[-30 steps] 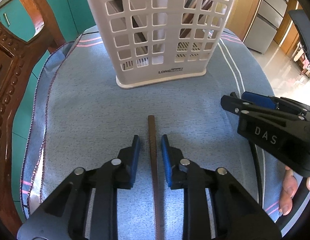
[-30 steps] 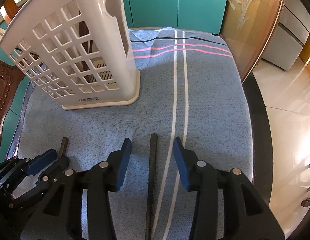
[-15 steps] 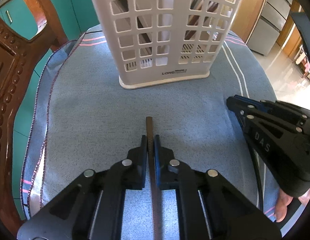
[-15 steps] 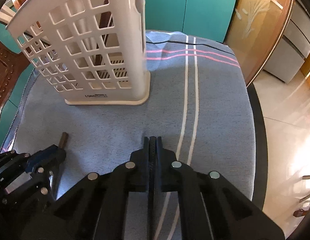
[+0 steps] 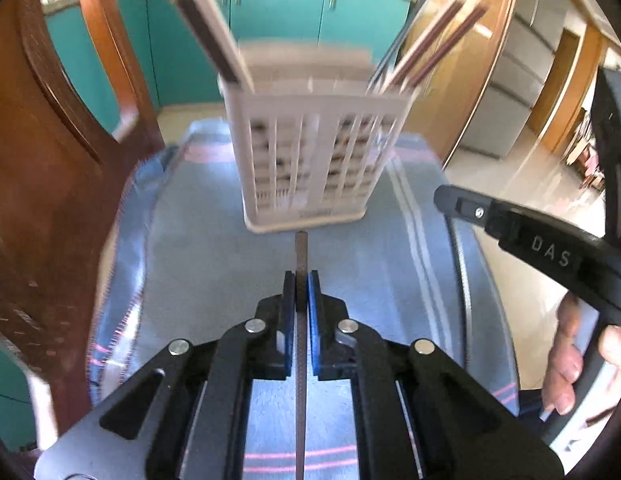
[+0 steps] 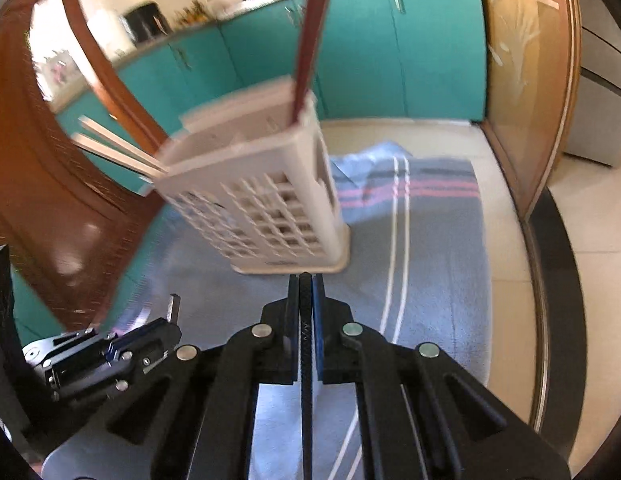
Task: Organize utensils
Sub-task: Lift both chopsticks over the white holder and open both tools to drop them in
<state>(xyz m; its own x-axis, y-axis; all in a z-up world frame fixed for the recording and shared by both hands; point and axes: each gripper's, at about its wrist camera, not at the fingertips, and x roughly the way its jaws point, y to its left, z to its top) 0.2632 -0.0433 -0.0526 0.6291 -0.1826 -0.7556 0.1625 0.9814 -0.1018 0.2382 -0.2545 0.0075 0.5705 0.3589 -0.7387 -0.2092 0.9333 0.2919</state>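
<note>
Brown chopstick [image 5: 301, 256] clamped in the left gripper [image 5: 301, 292], black chopstick [image 6: 305, 300] in the right gripper [image 6: 305, 292], both angled downward.

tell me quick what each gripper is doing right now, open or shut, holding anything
Left gripper: shut on a brown chopstick.
Right gripper: shut on a black chopstick.

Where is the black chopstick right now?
In the right wrist view, the black chopstick is pinched in the right tool, lifted just before the white basket.
</note>
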